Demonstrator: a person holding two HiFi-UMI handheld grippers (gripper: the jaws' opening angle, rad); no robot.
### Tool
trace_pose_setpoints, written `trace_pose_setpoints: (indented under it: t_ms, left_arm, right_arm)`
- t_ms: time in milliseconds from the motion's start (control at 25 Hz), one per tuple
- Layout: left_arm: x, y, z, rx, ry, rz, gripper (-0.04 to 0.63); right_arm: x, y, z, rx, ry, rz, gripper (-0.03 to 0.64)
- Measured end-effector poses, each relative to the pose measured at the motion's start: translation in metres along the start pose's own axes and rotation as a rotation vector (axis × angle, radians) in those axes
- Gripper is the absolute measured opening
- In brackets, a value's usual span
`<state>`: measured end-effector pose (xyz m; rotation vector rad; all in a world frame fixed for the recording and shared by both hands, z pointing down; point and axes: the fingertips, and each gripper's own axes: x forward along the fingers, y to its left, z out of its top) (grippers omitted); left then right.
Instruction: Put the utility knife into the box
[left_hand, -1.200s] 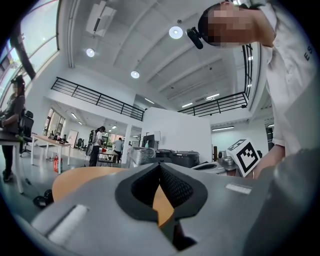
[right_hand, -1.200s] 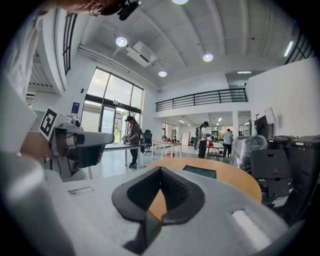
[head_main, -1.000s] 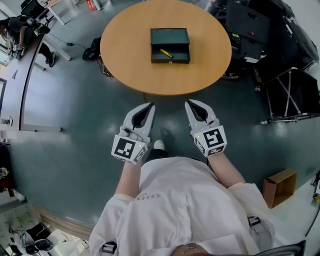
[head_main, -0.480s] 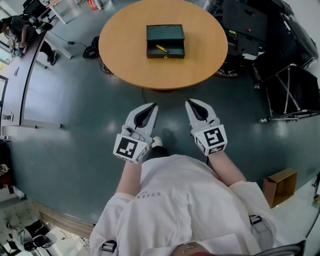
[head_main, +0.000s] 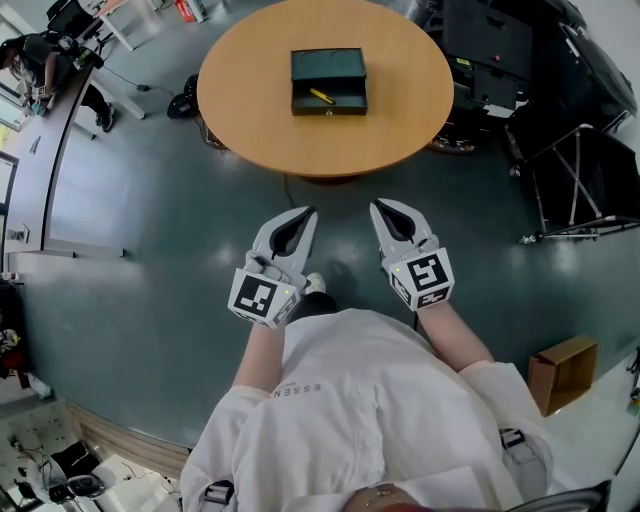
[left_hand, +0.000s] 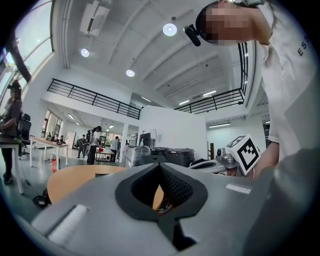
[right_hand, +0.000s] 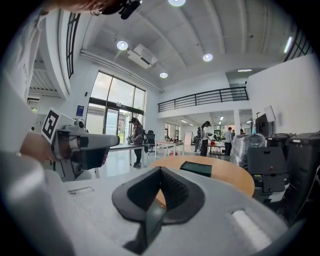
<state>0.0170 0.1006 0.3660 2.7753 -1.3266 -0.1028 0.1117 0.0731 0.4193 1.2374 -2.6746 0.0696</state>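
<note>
A dark green open box (head_main: 329, 81) sits on the round wooden table (head_main: 400, 110), far ahead of me. A yellow utility knife (head_main: 321, 96) lies inside the box. Both grippers hang over the floor close to my body, well short of the table. My left gripper (head_main: 304, 212) is shut and holds nothing. My right gripper (head_main: 378, 206) is likewise shut and empty. In the right gripper view the box (right_hand: 196, 168) shows beyond the shut gripper (right_hand: 160, 169). In the left gripper view the table (left_hand: 75, 177) lies past the shut gripper (left_hand: 160, 165).
Black equipment cases (head_main: 500, 50) stand right of the table, with a folding stand (head_main: 580, 185) further right. A cardboard box (head_main: 563, 370) sits on the floor at lower right. A long desk (head_main: 40, 150) with a person (head_main: 30, 55) runs along the left.
The table and box have slid slightly up and left in the head view. Both grippers stay shut and have hardly moved.
</note>
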Motion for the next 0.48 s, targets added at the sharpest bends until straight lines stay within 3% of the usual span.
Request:
trace_pose_setpoints:
  t_ms: [480]
  left_arm:
    - [0.0039, 0.0027, 0.0043, -0.01, -0.002, 0.005, 0.009]
  right_arm:
    - [0.0041, -0.0001, 0.0012, 0.014, 0.004, 0.015, -0.009]
